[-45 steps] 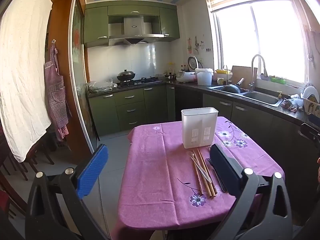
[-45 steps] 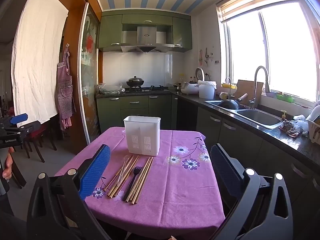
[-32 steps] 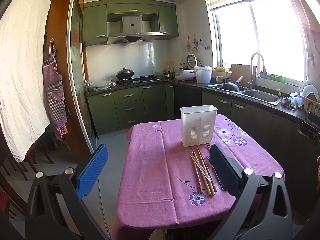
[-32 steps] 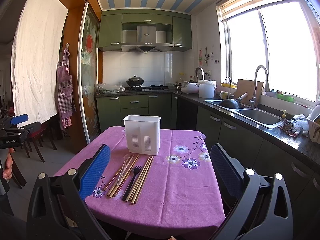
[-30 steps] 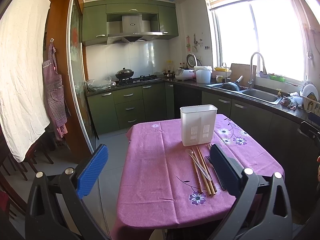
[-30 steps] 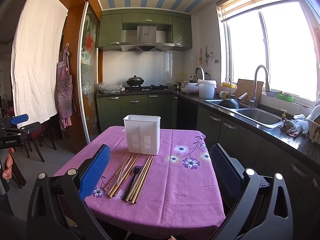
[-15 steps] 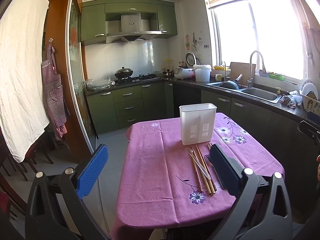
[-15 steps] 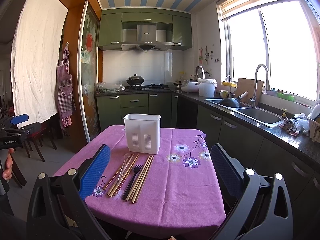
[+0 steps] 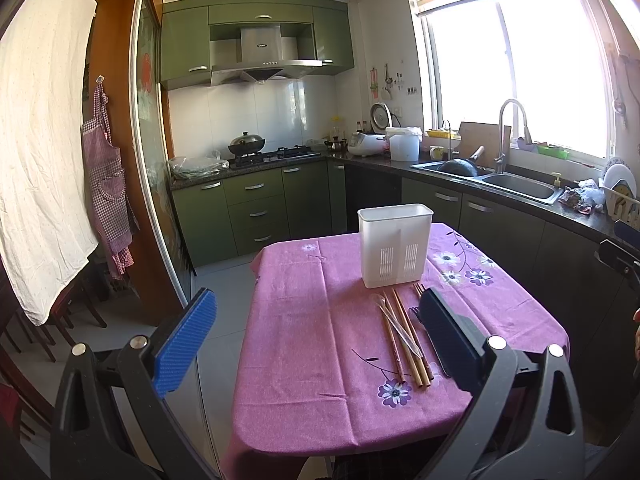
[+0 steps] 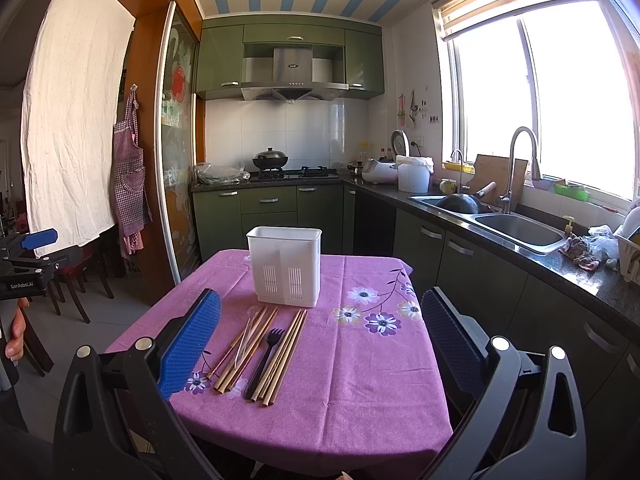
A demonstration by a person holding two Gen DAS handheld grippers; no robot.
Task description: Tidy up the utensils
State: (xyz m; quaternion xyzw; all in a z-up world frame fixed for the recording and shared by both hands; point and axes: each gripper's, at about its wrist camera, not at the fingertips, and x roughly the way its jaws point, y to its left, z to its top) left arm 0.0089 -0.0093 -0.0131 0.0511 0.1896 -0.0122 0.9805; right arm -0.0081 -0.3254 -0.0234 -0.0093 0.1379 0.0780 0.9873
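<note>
Both grippers are hanging in the air short of the near edge of the table, and neither is touching anything. The left gripper [image 9: 314, 338] is sitting with its fingers spread wide and nothing between them; the right gripper [image 10: 320, 336] is spread just as wide and is also holding nothing.

A purple flowered tablecloth [image 10: 360, 380] is covering the table. The white utensil holder [image 10: 285, 266] is standing upright toward the far side of it, its top open. The utensils are lying loose on the cloth just in front of the holder, side by side and pointing roughly toward it: a bundle of wooden chopsticks [image 10: 244, 350] with a clear plastic spoon [image 9: 394, 324] resting among them, a black plastic fork [image 10: 266, 354], and a second group of chopsticks just to the right of the fork.

In the left wrist view, the gripper's right finger [image 9: 446, 336] is covering the fork and the right-hand chopsticks. In the right wrist view the whole row is showing clearly between the fingers.

Nothing is standing between the grippers and the utensils. The cloth to the right of the utensils is lying bare up to the table edge. A kitchen counter with a sink [image 10: 516, 226] is running along the right side, near the table; open floor [image 9: 224, 280] is lying to the left. At the left edge of the right wrist view, a hand [image 10: 16, 332] is gripping the other gripper's handle.
</note>
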